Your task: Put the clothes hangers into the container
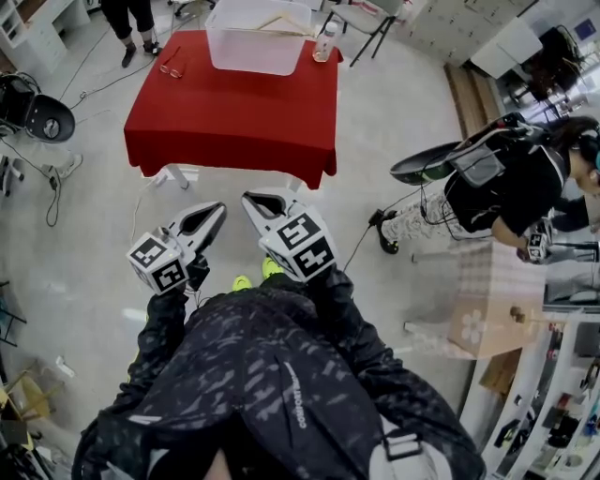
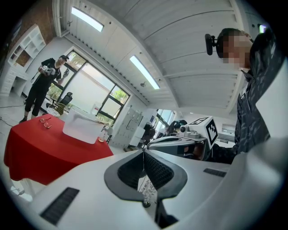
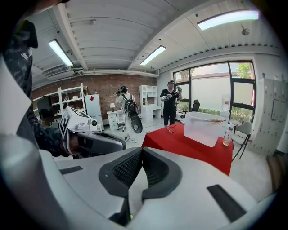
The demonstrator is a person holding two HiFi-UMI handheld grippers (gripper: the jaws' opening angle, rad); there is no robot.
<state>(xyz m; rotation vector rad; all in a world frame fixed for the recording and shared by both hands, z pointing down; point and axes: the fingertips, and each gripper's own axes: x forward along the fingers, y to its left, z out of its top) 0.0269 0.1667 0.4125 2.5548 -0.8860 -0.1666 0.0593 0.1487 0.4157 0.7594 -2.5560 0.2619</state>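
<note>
A translucent plastic container (image 1: 255,45) stands at the far side of a red-clothed table (image 1: 234,117). A pale wooden hanger (image 1: 284,22) lies across its top. A small reddish wire object (image 1: 171,67) lies on the cloth to the container's left. My left gripper (image 1: 216,210) and right gripper (image 1: 253,200) hang side by side over the floor, short of the table's near edge. Both are shut and hold nothing. The left gripper view shows its jaws (image 2: 143,152) meeting, with the container (image 2: 82,127) far off. The right gripper (image 3: 142,149) points past the container (image 3: 204,128).
A clear bottle (image 1: 324,42) stands right of the container. A person with a frying pan (image 1: 427,161) crouches at the right, next to a low wooden stand (image 1: 487,314). Another person (image 1: 131,19) stands beyond the table. Cables (image 1: 52,178) trail over the floor at the left.
</note>
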